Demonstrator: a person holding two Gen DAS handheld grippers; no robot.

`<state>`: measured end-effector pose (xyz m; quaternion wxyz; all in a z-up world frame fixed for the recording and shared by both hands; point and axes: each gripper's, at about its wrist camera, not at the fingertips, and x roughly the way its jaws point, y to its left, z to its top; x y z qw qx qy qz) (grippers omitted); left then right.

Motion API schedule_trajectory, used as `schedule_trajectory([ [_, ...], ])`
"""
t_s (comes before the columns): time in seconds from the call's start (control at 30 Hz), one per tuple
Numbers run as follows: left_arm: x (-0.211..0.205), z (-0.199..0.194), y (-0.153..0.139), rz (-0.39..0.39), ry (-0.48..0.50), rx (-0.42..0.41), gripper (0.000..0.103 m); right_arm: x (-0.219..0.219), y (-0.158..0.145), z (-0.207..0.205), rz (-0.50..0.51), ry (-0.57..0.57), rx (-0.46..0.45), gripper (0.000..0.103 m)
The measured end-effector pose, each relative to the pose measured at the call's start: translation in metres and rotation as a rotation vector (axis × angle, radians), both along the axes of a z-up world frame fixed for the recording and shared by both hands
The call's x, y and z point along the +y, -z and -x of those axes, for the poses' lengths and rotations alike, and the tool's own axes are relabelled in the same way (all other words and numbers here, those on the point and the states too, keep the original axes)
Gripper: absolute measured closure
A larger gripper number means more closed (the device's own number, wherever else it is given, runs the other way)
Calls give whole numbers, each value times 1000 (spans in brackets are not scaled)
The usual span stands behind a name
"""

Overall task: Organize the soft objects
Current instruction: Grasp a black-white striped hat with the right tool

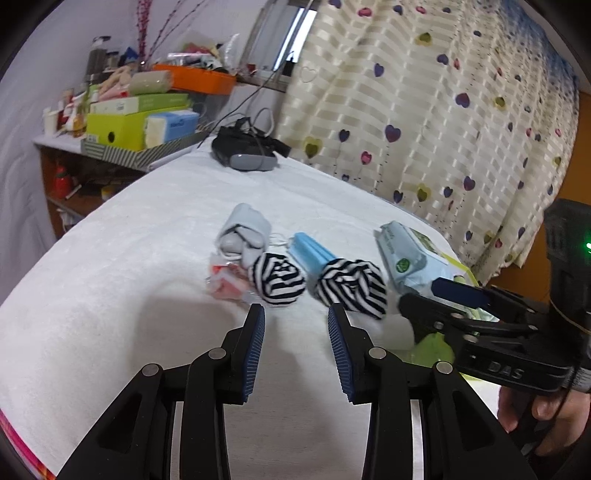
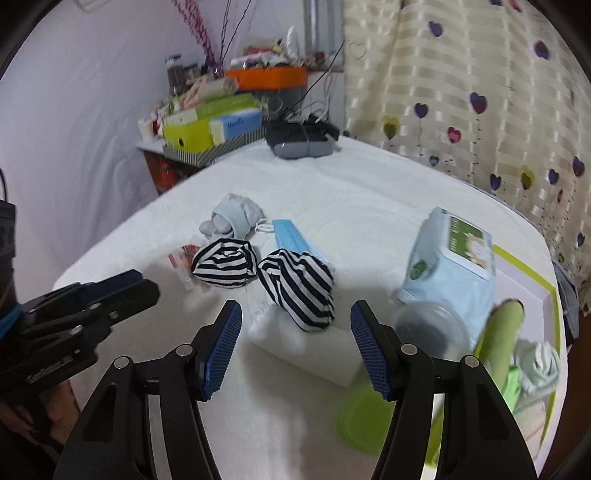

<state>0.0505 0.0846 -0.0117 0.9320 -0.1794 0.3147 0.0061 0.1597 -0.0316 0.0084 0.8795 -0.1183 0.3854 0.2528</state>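
On the white cloth-covered desk [image 1: 110,295] lie two black-and-white striped fabric balls: the left ball [image 1: 277,278] beside a pale grey sock bundle [image 1: 243,232], the right ball [image 2: 299,288] resting on a blue face mask [image 2: 291,236]. Left gripper [image 1: 295,314] and right gripper [image 2: 295,314] hover just short of them, jaws spread, nothing between. A pale blue wipes pack [image 2: 450,266] sits rightward.

I am working in a lived-in room of a home. A white towel-like cloth [image 1: 147,229] covers the table, a curtain printed with hearts [image 1: 424,110] hangs behind it, and a side shelf [image 1: 59,142] is crowded with boxes, an orange tray [image 1: 199,79], jars and decorative twigs [image 2: 207,33].
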Motion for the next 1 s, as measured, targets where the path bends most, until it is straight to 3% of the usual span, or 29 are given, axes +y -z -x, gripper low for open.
schedule_trajectory([
  [0.5,26,-1,7,42,-17,-1,69,42,38,-50,134,66,104,41],
  [0.53,27,-1,8,44,-15,0,69,43,40,-51,141,71,106,48],
  [0.57,27,-1,8,46,-13,0,69,43,42,-52,148,73,107,65],
  [0.63,26,-1,8,45,-13,1,68,42,45,-53,153,78,115,83],
  [0.67,26,-1,8,46,-11,0,68,41,44,-53,150,80,113,86],
  [0.9,16,-4,7,43,21,2,68,22,14,-36,73,75,44,90],
  [1.0,5,-10,6,35,60,3,62,8,-2,-25,18,77,13,90],
])
